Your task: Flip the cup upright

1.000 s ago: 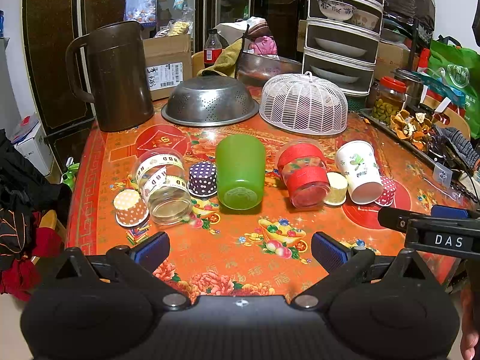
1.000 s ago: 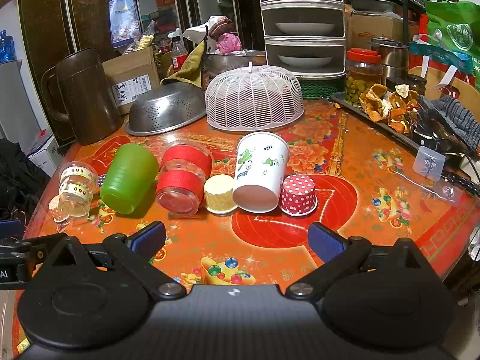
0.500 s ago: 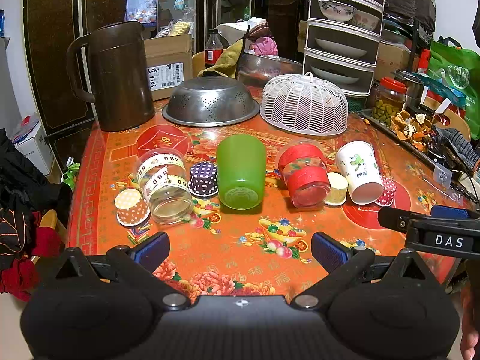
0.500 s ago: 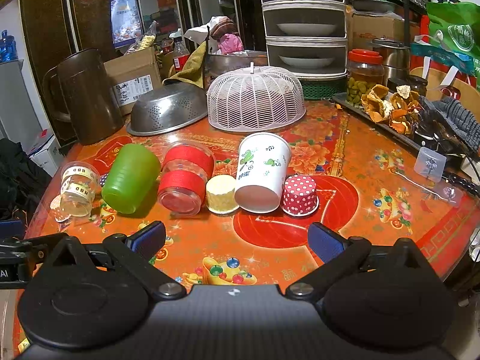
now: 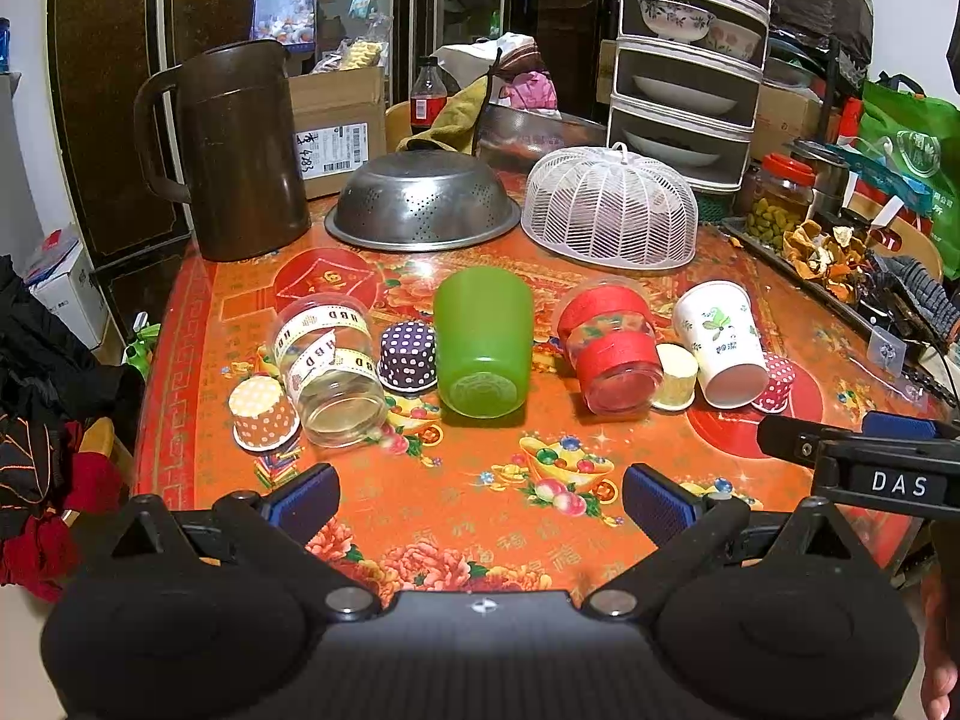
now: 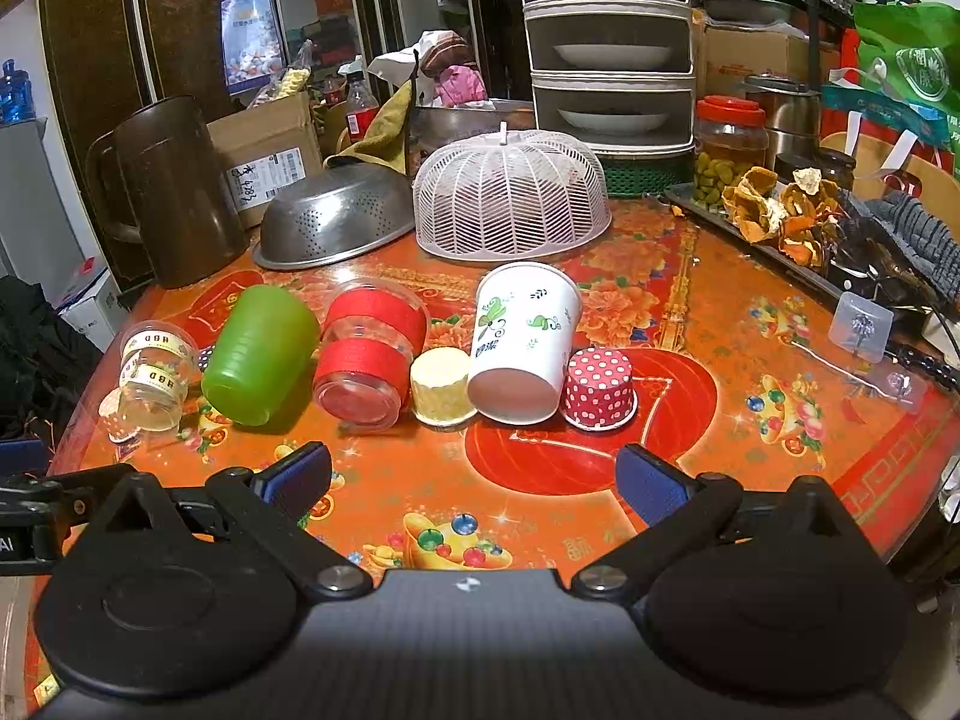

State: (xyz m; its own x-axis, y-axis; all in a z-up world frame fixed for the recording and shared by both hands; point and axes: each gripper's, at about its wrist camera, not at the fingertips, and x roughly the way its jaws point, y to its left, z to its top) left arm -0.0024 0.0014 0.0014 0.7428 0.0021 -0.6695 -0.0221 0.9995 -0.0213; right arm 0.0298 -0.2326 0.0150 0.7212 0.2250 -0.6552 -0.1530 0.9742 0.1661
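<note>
Several cups lie in a row on the red patterned table (image 5: 480,516): a clear cup with white ribbon (image 5: 329,372), a green plastic cup (image 5: 483,343), a clear cup with red bands (image 5: 612,349) and a white paper cup with green print (image 5: 720,348), all on their sides with bases toward me. Small paper baking cups stand upside down among them: orange dotted (image 5: 263,414), purple dotted (image 5: 408,355), cream (image 6: 441,384) and red dotted (image 6: 600,387). My left gripper (image 5: 480,495) is open, short of the green cup. My right gripper (image 6: 474,480) is open, short of the white cup (image 6: 522,342).
A brown jug (image 5: 234,150), an upturned steel colander (image 5: 420,201) and a white mesh food cover (image 5: 609,207) stand behind the cups. A tiered dish rack (image 5: 690,78) and a jar (image 5: 780,198) are at the back right. A cluttered tray (image 6: 810,228) lines the right edge.
The right gripper view has crept slightly closer to the cups. The left gripper has barely moved. Nothing on the table has shifted.
</note>
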